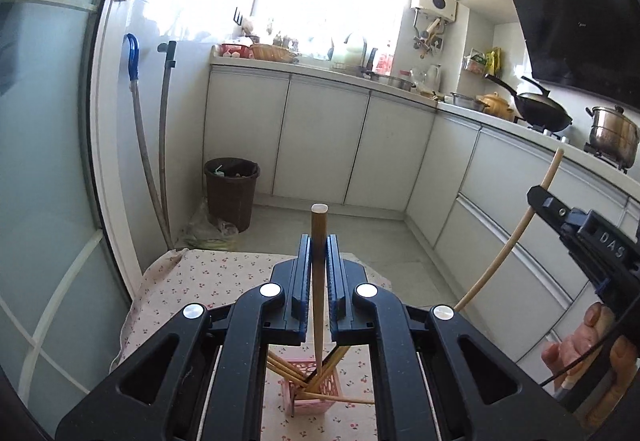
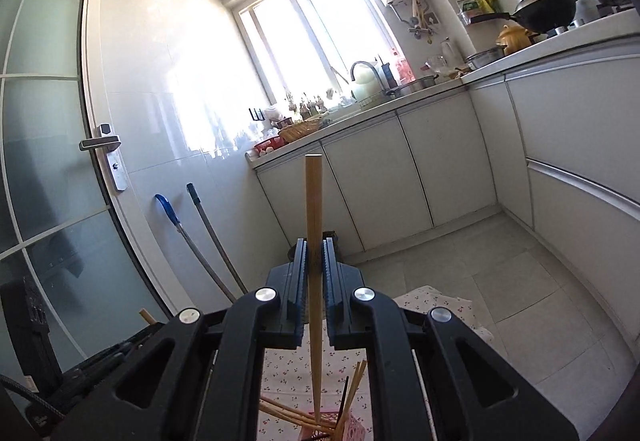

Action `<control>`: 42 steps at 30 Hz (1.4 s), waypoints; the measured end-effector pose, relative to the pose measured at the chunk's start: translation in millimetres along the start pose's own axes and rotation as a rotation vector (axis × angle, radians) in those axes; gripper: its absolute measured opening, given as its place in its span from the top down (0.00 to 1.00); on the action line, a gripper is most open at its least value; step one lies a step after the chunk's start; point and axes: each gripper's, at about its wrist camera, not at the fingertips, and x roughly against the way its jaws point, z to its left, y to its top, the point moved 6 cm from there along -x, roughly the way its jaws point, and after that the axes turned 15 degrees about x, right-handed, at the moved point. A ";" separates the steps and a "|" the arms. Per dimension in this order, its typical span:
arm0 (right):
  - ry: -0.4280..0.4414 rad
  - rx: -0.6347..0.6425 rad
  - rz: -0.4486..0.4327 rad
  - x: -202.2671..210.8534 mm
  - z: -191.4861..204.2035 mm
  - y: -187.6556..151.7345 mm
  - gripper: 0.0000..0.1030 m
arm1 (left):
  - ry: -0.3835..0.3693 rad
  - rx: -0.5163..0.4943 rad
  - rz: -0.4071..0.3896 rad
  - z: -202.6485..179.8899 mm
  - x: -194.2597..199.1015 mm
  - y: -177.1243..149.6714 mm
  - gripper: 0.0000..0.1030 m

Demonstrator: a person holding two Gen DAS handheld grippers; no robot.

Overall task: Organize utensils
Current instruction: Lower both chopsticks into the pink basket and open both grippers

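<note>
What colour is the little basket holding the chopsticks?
Pink, with a lattice-cut wall; the basket shows best in the left wrist view.

Matt wooden chopsticks [image 1: 319, 281], pink plastic basket [image 1: 316, 389] — printed cotton tablecloth [image 1: 208, 277]

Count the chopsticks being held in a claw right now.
2. One chopstick stands upright, pinched in the left claw; another chopstick is pinched in the right claw. More chopsticks lie loose in the pink basket below, partly hidden.

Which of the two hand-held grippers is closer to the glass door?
Left. The left hand-held gripper is beside the door; the right hand-held gripper sits beyond it, towards the cabinets.
</note>
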 end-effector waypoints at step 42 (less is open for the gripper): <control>-0.083 0.170 0.160 11.0 59.8 -92.6 0.46 | 0.185 0.000 -0.135 32.9 47.9 -17.2 0.19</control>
